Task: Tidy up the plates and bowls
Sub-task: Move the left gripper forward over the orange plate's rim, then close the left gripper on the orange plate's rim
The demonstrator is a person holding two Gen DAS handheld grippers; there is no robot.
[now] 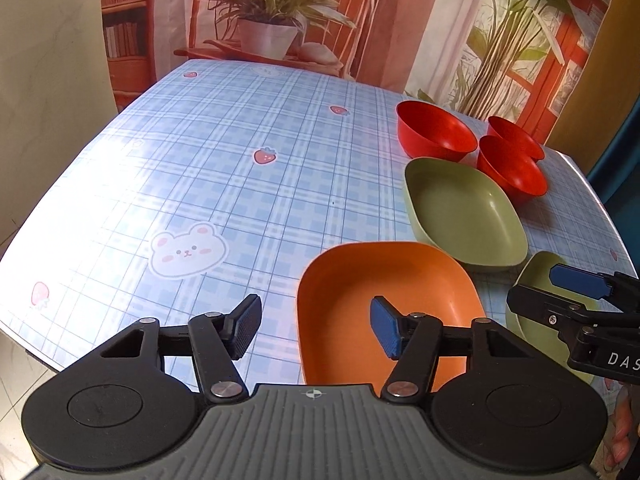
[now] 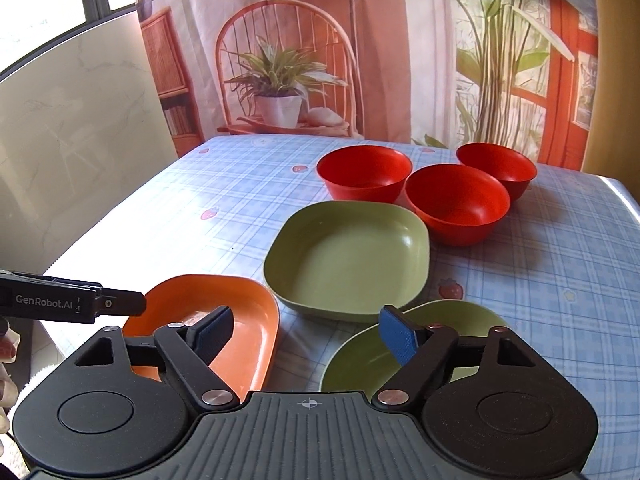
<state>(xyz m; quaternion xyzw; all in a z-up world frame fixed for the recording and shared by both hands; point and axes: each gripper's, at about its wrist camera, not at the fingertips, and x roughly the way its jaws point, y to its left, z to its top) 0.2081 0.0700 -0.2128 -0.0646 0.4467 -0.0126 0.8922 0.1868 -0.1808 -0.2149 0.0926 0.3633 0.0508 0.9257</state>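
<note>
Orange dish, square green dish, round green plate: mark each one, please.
orange dish (image 1: 360,280), left wrist view, inner floor.
square green dish (image 2: 344,256), right wrist view, inner floor.
round green plate (image 2: 360,360), right wrist view, bare left surface.

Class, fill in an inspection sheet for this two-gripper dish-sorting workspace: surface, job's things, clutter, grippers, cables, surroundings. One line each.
Surface: table under a blue plaid cloth with bear and strawberry prints.
Job's things: three red bowls at the far right, the middle one touching its neighbours; square green dish in front of them; orange dish and round green plate nearest the grippers.
Clutter: nothing seen.
Grippers: left gripper open above the orange dish's left rim; right gripper open between the orange dish and the round green plate; neither holds anything.
Cables: nothing seen.
Surroundings: printed backdrop showing a chair and plants behind the table.
</note>
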